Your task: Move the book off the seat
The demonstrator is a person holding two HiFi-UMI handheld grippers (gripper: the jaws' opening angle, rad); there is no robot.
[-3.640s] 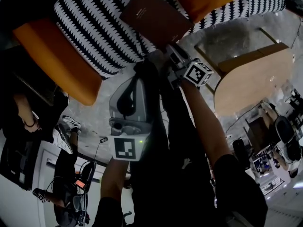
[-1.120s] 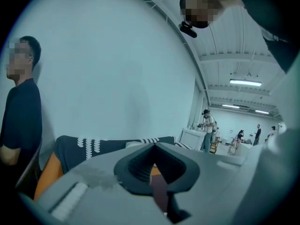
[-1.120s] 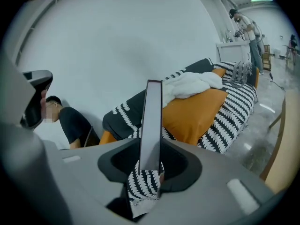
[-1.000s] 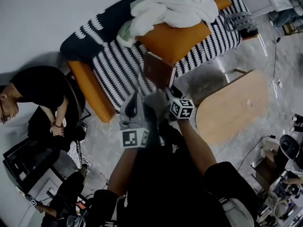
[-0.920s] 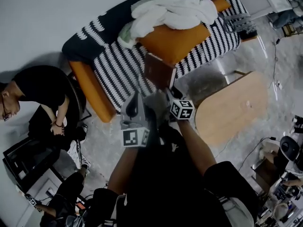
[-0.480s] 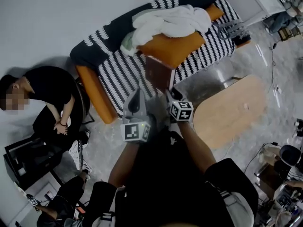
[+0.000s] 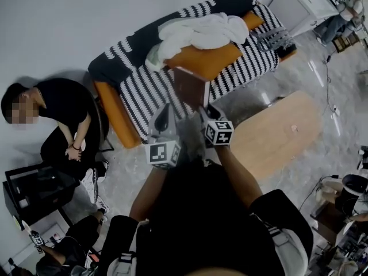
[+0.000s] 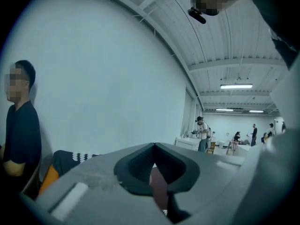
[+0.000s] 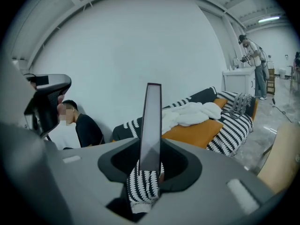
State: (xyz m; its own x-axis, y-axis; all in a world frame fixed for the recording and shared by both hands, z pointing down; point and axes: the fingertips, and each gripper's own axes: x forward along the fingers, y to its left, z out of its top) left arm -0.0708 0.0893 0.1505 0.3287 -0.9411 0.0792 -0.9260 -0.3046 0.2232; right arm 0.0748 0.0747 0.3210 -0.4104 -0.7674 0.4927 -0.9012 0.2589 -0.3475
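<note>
Book (image 7: 191,87) looks to be clear of the sofa's striped seat (image 7: 141,91) already. In the right gripper view the sofa sits well behind it, and the book hangs in the air on edge with nothing under it. The right gripper (image 7: 202,109) has it pinched by its lower end, with the jaws partway closed on the covers and the rest of the book rising free above them. The left gripper (image 7: 167,111) hovers just beside, its jaws drawn together on nothing.

What is left, as I judge it, is the carry and the set-down. A grip so low on a tall book gives it leverage to swing or slide. The squeeze should therefore be firm and the wrist steady, with the book upright until it is over its landing place. The wooden table (image 7: 276,134) to the right looks the natural spot — aim well inside its near edge, not at the rim. Tilt the book flat just above the top, let one long edge touch first, and only then part the jaws. The left gripper could steady the free end if it starts to sag.
</note>
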